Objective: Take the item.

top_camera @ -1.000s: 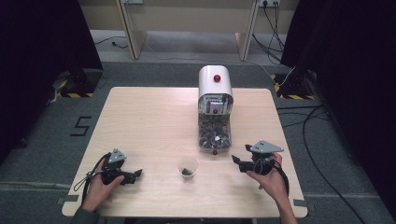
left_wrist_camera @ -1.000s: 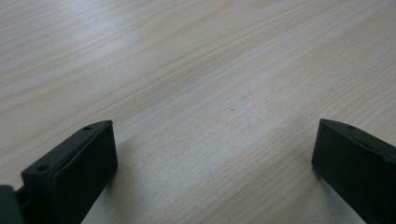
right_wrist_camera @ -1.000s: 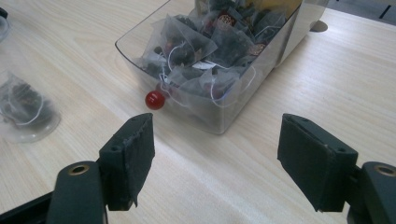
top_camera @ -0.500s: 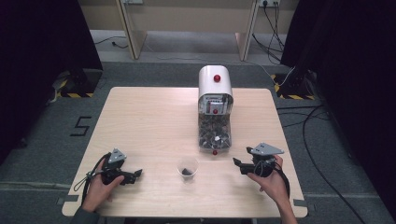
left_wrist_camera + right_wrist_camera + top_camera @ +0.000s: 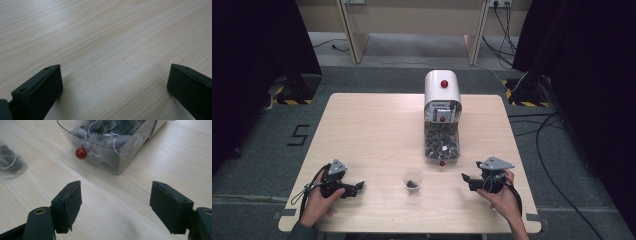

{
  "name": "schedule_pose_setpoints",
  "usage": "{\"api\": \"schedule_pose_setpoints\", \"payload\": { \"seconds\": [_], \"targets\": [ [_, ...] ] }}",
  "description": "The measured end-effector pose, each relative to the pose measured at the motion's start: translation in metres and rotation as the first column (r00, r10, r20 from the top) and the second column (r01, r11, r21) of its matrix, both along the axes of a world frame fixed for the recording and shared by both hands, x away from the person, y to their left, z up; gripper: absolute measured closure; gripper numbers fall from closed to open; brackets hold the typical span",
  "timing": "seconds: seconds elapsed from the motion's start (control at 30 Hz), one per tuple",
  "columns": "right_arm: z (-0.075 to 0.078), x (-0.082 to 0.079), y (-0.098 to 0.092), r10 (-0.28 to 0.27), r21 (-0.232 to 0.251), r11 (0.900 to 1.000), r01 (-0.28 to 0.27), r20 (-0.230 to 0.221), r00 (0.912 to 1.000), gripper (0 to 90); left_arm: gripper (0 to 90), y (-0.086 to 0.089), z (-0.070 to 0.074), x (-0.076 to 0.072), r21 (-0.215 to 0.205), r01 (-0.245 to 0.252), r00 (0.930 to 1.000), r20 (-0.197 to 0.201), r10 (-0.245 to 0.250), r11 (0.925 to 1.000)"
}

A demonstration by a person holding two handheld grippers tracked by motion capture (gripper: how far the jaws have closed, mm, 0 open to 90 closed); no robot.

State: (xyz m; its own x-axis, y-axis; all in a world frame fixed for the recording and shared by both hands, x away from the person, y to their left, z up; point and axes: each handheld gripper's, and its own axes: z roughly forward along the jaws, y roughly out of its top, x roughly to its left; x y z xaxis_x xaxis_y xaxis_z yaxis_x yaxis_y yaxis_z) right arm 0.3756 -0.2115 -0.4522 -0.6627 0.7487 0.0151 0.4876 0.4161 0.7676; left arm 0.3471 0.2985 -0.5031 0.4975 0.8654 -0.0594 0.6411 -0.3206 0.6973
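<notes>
A white dispenser (image 5: 442, 95) with a red knob stands at the middle right of the wooden table (image 5: 372, 130). Its clear bin (image 5: 110, 142) holds several tea bags, and a red ball (image 5: 81, 153) sits at the bin's front. A small clear cup (image 5: 413, 180) with a dark tea bag in it stands in front of the bin. My left gripper (image 5: 357, 187) rests low at the front left, open, over bare wood (image 5: 115, 80). My right gripper (image 5: 466, 180) is at the front right, pointing toward the bin (image 5: 116, 200). It is open, its jaws have just opened a little further, and nothing is between them.
The cup (image 5: 10, 165) lies to the left of my right gripper's jaws. Table edges are close behind both hands. Cables trail on the grey floor (image 5: 562, 150) to the right, and dark curtains flank the table.
</notes>
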Motion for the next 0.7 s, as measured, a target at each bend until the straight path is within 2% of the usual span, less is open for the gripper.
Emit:
{"api": "schedule_pose_setpoints", "payload": {
  "seconds": [0.33,0.43,0.57,0.7],
  "targets": [
    [-0.006,-0.005,0.001,-0.001,-0.014,1.000,0.001,-0.010,0.9999,26.3,0.0,0.000,0.000,0.000,0.000,0.000,1.0000,0.000,0.000,1.0000],
    [-0.008,-0.008,0.001,0.008,-0.038,0.999,-0.008,-0.008,0.9999,26.4,0.0,0.000,0.000,0.000,0.000,0.000,1.0000,0.000,0.000,1.0000],
    [-0.009,-0.010,0.001,0.010,-0.045,0.999,-0.011,-0.009,0.9999,26.5,0.0,0.000,0.000,0.000,0.000,0.000,1.0000,0.000,0.000,1.0000],
    [-0.012,-0.016,-0.001,0.015,-0.079,0.997,-0.015,0.000,0.9999,26.7,0.0,0.000,0.000,0.000,-0.001,0.000,1.0000,0.001,0.000,1.0000]
  ]
}}
